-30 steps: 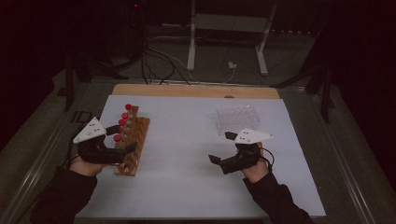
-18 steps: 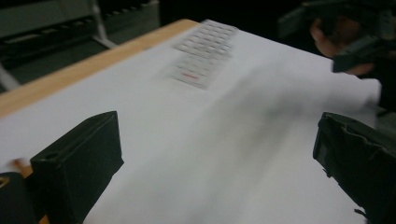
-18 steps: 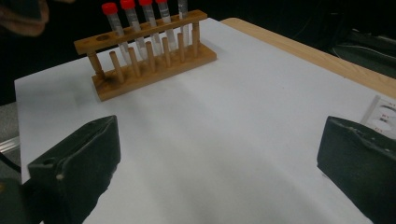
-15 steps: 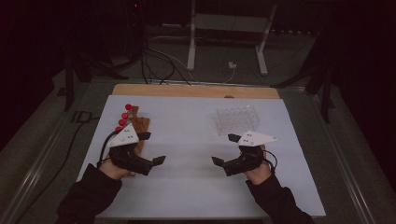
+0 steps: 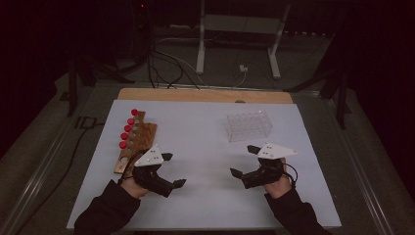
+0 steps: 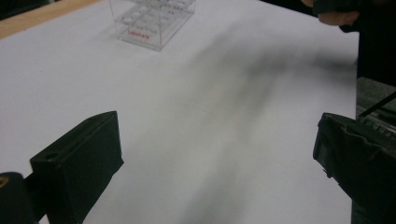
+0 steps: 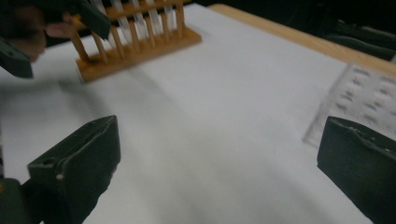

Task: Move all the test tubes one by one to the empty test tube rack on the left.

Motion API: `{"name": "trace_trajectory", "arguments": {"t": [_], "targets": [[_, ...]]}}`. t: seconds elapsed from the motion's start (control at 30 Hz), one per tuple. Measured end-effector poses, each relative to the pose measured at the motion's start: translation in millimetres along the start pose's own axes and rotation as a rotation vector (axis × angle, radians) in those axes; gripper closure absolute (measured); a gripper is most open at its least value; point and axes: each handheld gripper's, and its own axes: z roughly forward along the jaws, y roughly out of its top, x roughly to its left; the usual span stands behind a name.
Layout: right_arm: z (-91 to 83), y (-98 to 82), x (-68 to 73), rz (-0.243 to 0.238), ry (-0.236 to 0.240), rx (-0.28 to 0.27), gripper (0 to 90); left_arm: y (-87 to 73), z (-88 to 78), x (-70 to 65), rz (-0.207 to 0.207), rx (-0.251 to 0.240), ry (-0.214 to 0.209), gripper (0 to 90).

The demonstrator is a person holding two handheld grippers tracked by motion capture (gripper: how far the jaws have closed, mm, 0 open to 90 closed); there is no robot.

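While empty, both claws [image 5: 172,170] [image 5: 244,160] agape.

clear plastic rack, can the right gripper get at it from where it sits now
Probably yes. The right gripper has open, empty jaws, and the clear plastic rack stands just beyond it on the white mat with nothing between them.

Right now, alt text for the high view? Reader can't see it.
Two hands hold black grippers over a white table, both with jaws open and nothing between them: the left gripper beside a wooden rack of red-capped tubes, the right gripper just in front of a clear plastic tube rack. Dark floor, cables and a stand lie beyond.
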Motion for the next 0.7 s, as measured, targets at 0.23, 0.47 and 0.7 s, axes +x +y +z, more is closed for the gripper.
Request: {"name": "trace_trajectory", "arguments": {"t": [0.23,0.47,0.7], "targets": [[2.9,-23.2,-6.6,-0.019,-0.039,0.085,0.0,-14.4,4.8,-1.6,-0.009,0.001,0.024,2.1],[-0.3,-42.0,-12.1,-0.009,-0.061,0.147,0.0,-29.4,7.4,-3.0,-0.026,0.025,0.019,2.1],[-11.8,-60.1,-19.6,0.034,-0.043,0.185,0.0,-39.6,5.5,-4.1,-0.017,0.053,0.025,2.1]]}}
